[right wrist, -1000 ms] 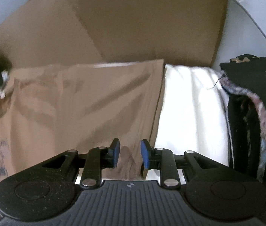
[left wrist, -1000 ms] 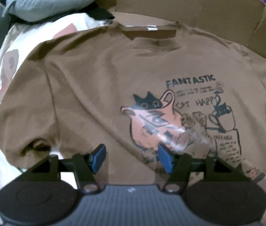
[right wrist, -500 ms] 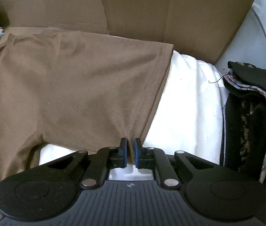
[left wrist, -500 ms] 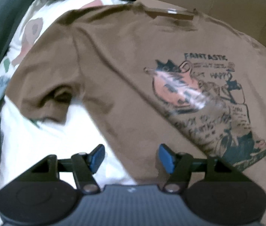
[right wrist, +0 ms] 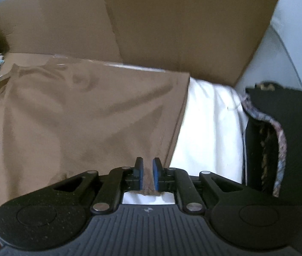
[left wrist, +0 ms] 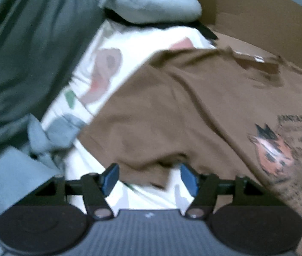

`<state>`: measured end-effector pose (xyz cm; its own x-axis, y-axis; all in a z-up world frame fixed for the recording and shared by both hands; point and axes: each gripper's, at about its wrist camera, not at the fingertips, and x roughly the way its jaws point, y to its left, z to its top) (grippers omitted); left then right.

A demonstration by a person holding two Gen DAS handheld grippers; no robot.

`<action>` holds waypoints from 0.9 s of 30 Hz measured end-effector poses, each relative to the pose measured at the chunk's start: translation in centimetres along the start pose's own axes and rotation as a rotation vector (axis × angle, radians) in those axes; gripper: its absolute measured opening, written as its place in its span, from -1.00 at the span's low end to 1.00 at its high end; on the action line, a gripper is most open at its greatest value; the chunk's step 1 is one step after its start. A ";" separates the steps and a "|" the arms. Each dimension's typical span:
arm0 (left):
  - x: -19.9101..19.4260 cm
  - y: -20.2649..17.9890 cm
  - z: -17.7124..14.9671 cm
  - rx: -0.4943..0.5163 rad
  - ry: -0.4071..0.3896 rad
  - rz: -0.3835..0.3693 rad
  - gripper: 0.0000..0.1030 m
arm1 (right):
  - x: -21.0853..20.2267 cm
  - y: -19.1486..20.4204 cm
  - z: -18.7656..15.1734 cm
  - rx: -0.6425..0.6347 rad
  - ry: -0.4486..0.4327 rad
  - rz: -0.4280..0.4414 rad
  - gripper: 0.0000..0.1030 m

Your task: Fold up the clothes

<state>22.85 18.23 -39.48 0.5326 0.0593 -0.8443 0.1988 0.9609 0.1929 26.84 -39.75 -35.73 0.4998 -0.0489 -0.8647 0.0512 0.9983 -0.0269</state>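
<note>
A brown T-shirt with a cat print lies front-up on a white patterned sheet. My left gripper stands open just above the hem of one sleeve, and the hem's edge lies between the blue pads without touching them. In the right wrist view, the other sleeve runs taut from the shirt body to my right gripper. Its jaws are opening slightly, but the blue pads still pinch the lower corner of that sleeve's hem.
Cardboard panels stand behind the shirt. A grey-green cover and a pale blue cushion lie left of it. A dark folded blanket with a patterned edge lies right of the white sheet.
My left gripper swung from over the shirt's print to the sleeve hem, still open. My right gripper closed on the other sleeve's hem corner and lifted it slightly.
</note>
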 end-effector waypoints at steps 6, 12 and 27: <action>0.9 2.8 1.1 0.002 -0.062 0.072 0.29 | -1.6 1.6 -0.7 -0.047 -0.035 0.055 -0.56; 2.5 5.0 2.0 0.031 -0.086 0.098 0.27 | -3.0 3.2 -2.1 -0.077 -0.019 0.148 -0.53; -0.4 -0.6 -2.9 -0.110 0.017 -0.142 0.27 | -5.6 4.0 -8.0 -0.086 0.067 0.282 -0.44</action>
<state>20.13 18.43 -40.67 0.4911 -0.0753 -0.8678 0.1791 0.9837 0.0160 17.27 -35.27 -35.00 0.4259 0.2295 -0.8752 -0.1558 0.9715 0.1789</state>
